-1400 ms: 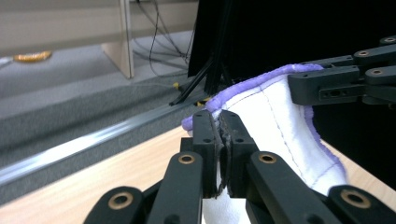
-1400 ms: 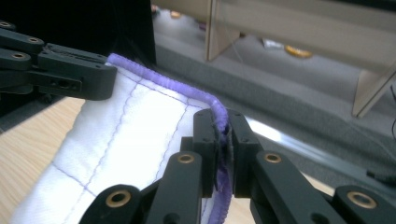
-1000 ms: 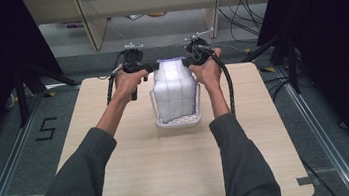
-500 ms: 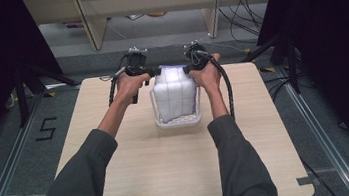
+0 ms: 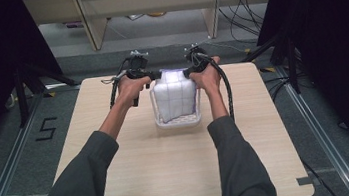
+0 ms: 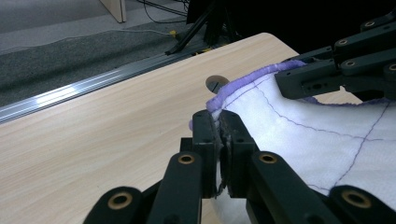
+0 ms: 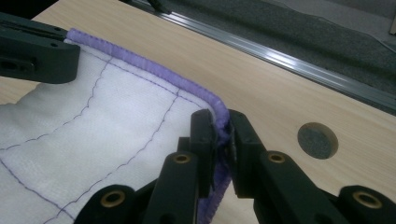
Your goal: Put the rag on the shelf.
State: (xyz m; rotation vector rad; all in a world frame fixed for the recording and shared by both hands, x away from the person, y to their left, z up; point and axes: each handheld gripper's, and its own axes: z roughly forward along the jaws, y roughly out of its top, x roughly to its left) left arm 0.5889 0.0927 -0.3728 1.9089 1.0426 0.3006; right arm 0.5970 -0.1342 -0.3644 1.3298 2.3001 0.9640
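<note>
A white quilted cloth (image 5: 174, 95) with a purple hem hangs into a white basket (image 5: 178, 123) at the table's far middle. My left gripper (image 5: 152, 74) is shut on the cloth's upper left corner; in the left gripper view its jaws (image 6: 215, 119) pinch the hem of the cloth (image 6: 303, 144). My right gripper (image 5: 187, 71) holds the upper right corner. Its jaws (image 7: 220, 119) have just been opening a little, with the purple edge of the cloth (image 7: 93, 126) still clamped between them. Each gripper view shows the other gripper (image 6: 327, 70) (image 7: 37, 53) on the far corner.
The wooden table (image 5: 171, 169) has a round hole (image 7: 317, 140) near its far edge. A metal rail (image 7: 280, 58) runs along the floor beyond the table. Cables and wooden legs stand behind it. A floor mark "5" (image 5: 48, 128) lies to the left.
Both hands have stayed nearly in place, each still holding its corner of the cloth above the basket. The cloth's top edge sits slightly lower.
</note>
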